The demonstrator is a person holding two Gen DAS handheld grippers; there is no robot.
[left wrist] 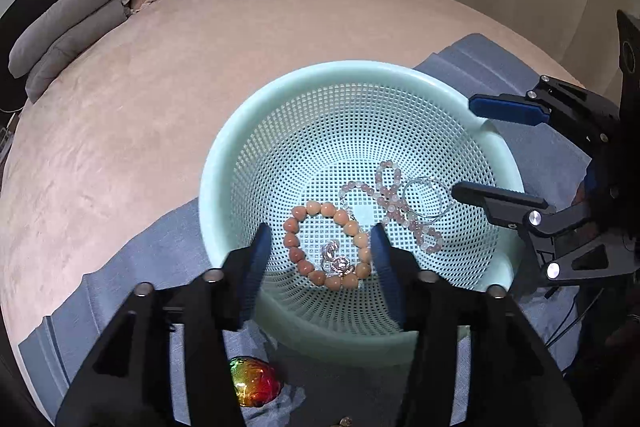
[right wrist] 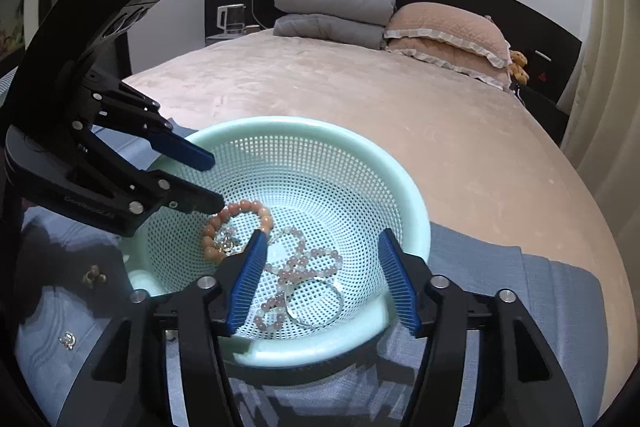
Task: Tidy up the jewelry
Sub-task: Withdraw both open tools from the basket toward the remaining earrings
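Both grippers hang over the green basket (left wrist: 224,163), fingers spread wide and holding nothing. The peach bracelet (left wrist: 326,245) lies between the left gripper (left wrist: 320,247) fingers; the pink beads (right wrist: 304,267) and clear bangle (right wrist: 316,301) lie between the right gripper (right wrist: 322,281) fingers.

the left tongs (left wrist: 320,251) point forward and down, both blue-padded fingers (left wrist: 259,255) spread wide with nothing between them. the right tongs (right wrist: 322,279) are likewise spread wide and hold nothing, angled downward. seen from the left wrist camera, the right tongs reach in from the right side, fingers pointing leftward, one above the other.
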